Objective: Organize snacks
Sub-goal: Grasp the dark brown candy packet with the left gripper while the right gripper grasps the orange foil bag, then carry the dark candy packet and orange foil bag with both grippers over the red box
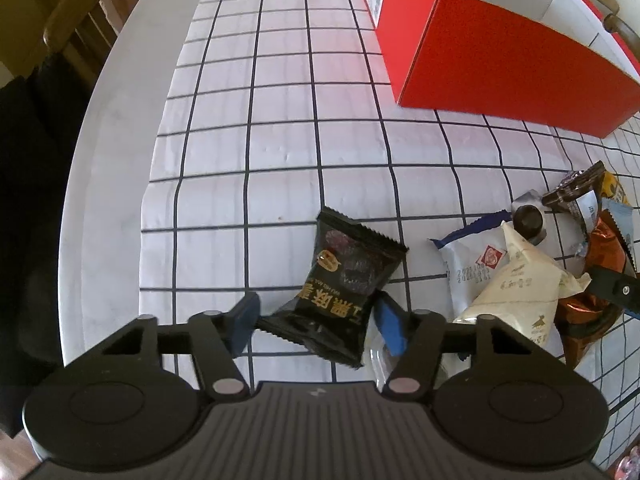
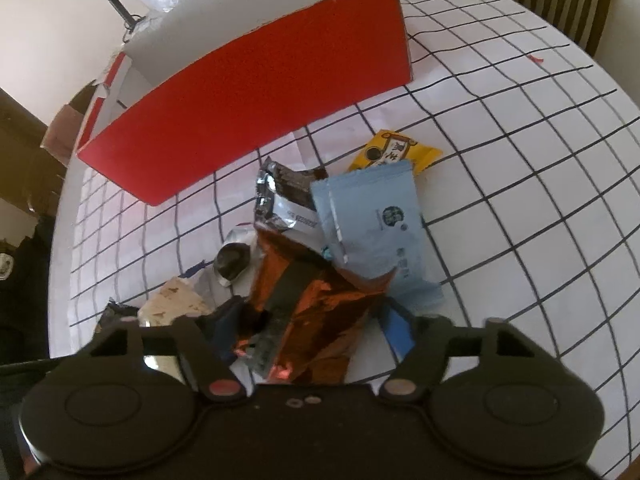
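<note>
Beside table edge (image 1: 120,128), black packet (image 1: 340,284) between fingers (image 1: 244,320).

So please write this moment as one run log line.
left gripper: around black packet | right gripper: around copper packet | red box: open, behind snacks

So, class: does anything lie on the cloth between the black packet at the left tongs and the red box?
Nothing visible does. From the black packet to the red box there is only bare checked cloth; the snack pile lies off to the right.
</note>
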`<state>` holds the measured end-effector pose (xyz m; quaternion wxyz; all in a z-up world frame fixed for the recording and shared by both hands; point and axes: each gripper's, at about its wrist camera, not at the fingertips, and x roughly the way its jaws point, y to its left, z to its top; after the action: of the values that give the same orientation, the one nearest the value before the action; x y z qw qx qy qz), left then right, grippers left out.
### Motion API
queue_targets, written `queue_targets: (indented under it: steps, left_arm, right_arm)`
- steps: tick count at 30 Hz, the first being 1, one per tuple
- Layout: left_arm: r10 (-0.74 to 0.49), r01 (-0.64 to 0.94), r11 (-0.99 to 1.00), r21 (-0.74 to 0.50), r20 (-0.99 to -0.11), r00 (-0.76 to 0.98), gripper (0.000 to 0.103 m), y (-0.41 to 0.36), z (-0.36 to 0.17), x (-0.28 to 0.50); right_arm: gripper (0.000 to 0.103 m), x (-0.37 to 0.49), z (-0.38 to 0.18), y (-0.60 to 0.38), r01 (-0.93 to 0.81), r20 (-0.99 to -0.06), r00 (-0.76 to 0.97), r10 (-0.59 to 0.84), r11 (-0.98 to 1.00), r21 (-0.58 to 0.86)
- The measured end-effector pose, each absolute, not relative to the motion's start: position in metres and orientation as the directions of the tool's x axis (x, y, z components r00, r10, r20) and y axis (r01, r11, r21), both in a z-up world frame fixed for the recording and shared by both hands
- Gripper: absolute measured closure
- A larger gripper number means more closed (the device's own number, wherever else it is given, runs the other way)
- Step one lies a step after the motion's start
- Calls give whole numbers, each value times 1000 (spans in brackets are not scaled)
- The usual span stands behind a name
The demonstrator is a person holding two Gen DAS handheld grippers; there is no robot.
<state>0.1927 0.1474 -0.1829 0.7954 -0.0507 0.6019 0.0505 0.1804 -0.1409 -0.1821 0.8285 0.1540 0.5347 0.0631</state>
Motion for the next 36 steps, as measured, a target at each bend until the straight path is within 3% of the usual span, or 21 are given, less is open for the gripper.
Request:
queue_targets:
  steps: [4,10,22,36]
  left_arm:
    - [28,-156,988,-17,-958,285,54,149,-181,190]
    - [41,-193,981,-20,-952,304,55,153,-177,185]
    - [-10,-273,954,-119,-929,370,56,162,-144,164]
    - [-33,-209,965,-161,-859,511,56,128,-76,151]
  right_arm:
    - [48,177,-180,-142,55,-859,434,271,944,326]
    - [53,171,-177,-149,51,-844,462,275,941,334]
    - [54,152,-142,-167,-9,-794,533,293,940,341]
    - [54,156,-73,-170,-194,-712,610,348,937,291]
